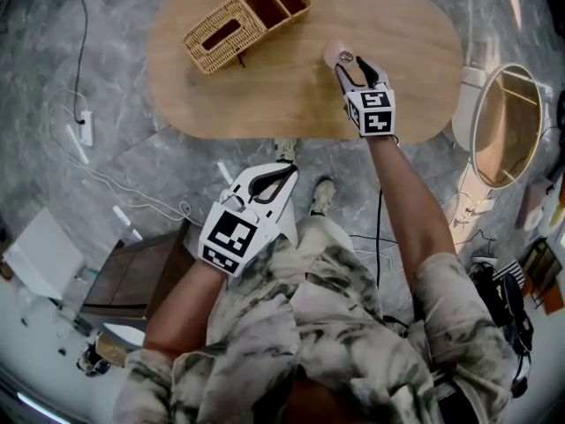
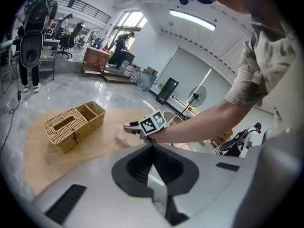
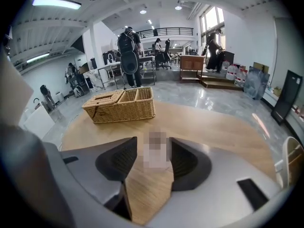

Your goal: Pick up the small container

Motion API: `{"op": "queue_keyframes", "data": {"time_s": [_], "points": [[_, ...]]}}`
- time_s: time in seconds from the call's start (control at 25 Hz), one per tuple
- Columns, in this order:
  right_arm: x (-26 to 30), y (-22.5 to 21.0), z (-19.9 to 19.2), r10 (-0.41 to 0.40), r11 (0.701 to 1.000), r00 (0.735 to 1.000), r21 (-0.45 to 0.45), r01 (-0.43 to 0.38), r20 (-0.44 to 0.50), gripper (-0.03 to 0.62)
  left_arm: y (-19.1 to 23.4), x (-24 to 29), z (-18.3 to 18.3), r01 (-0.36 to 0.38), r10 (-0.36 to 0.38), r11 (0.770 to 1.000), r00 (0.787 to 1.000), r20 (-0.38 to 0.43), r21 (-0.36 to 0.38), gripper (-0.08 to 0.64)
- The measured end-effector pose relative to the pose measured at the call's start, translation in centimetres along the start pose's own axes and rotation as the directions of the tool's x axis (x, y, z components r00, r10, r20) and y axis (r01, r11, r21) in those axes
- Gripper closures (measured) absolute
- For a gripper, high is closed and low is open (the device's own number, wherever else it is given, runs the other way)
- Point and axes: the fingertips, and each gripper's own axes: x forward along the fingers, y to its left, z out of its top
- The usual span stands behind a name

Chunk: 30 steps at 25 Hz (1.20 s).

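The small container (image 1: 339,55) is a pale, pinkish round thing that stands on the oval wooden table (image 1: 282,95). My right gripper (image 1: 350,63) reaches down over it, open, one finger on each side. In the right gripper view the container (image 3: 156,158) stands upright between the two grey jaws of my right gripper (image 3: 152,141), with a slim gap on its left side. The left gripper view shows the container (image 2: 121,136) just ahead of the right gripper (image 2: 130,126). My left gripper (image 1: 272,180) hangs low near my body, off the table, its jaws shut and empty (image 2: 152,145).
A wicker basket (image 1: 240,20) with compartments stands at the table's far left (image 3: 121,103). A round wooden-rimmed object (image 1: 505,126) stands on the floor to the right. Cables (image 1: 84,122) and a dark wooden box (image 1: 141,272) lie on the marble floor at left.
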Motion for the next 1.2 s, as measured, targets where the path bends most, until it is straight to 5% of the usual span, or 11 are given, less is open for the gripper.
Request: {"op": "queue_keyframes", "data": {"time_s": [1.2], "points": [[4.0, -0.8, -0.2, -0.094, 0.996, 0.995, 0.004, 0.094, 0.02, 0.43, 3.1, 1.0, -1.7, -0.024, 0.023, 0.998, 1.0, -0.008, -0.053, 0.538]]}}
